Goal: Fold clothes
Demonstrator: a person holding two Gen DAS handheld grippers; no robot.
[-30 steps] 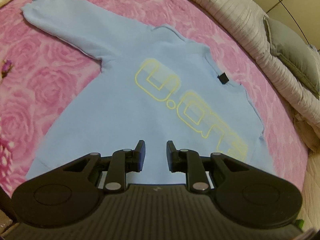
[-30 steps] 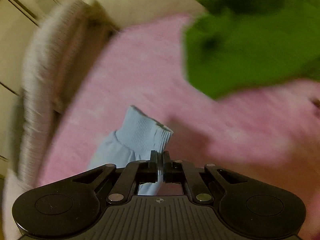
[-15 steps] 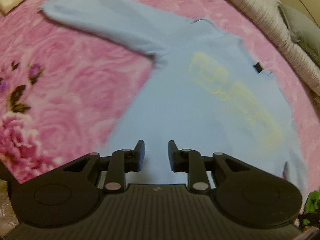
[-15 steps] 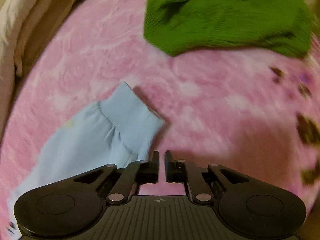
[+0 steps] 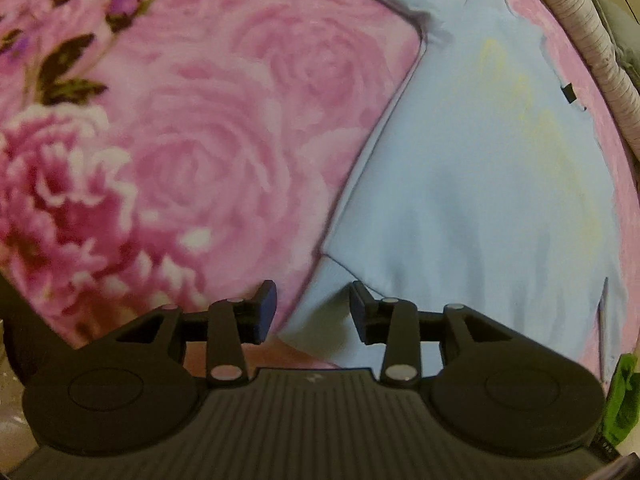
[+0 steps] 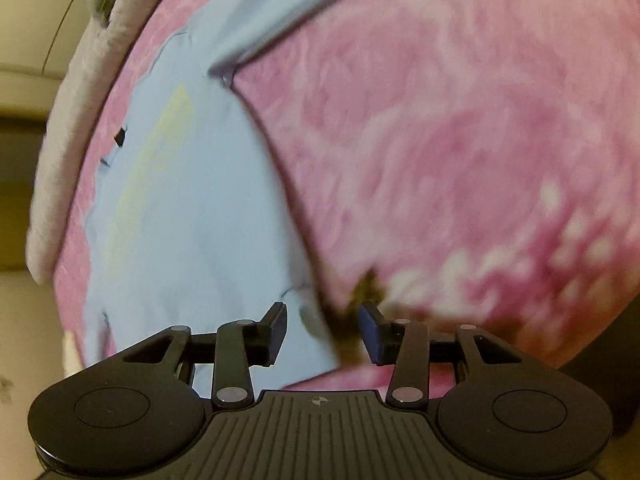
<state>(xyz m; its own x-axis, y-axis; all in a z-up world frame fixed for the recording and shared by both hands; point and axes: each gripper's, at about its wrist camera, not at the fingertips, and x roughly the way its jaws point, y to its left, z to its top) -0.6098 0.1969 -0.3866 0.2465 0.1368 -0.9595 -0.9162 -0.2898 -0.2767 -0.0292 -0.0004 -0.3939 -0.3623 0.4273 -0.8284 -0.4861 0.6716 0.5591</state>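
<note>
A light blue sweatshirt (image 5: 472, 200) with faded yellow lettering lies flat on a pink rose-patterned blanket (image 5: 192, 152). My left gripper (image 5: 313, 305) hovers over the sweatshirt's lower left hem corner; its jaws are opening, the corner lies below the gap and the pads do not press on it. In the right wrist view the same sweatshirt (image 6: 192, 208) fills the left half. My right gripper (image 6: 323, 322) is over its lower right hem edge, jaws opening, nothing pinched between them. One sleeve (image 6: 280, 4) stretches toward the top.
A grey-white quilted cover (image 5: 592, 52) runs along the bed's far edge, also in the right wrist view as a quilted cover (image 6: 76, 100). A bit of green garment (image 5: 622, 396) shows at the right edge of the left wrist view.
Both grippers moved from the sleeves and chest down to the sweatshirt's hem corners. The right gripper let go of the sleeve cuff and its jaws spread; the left jaws widened too.
</note>
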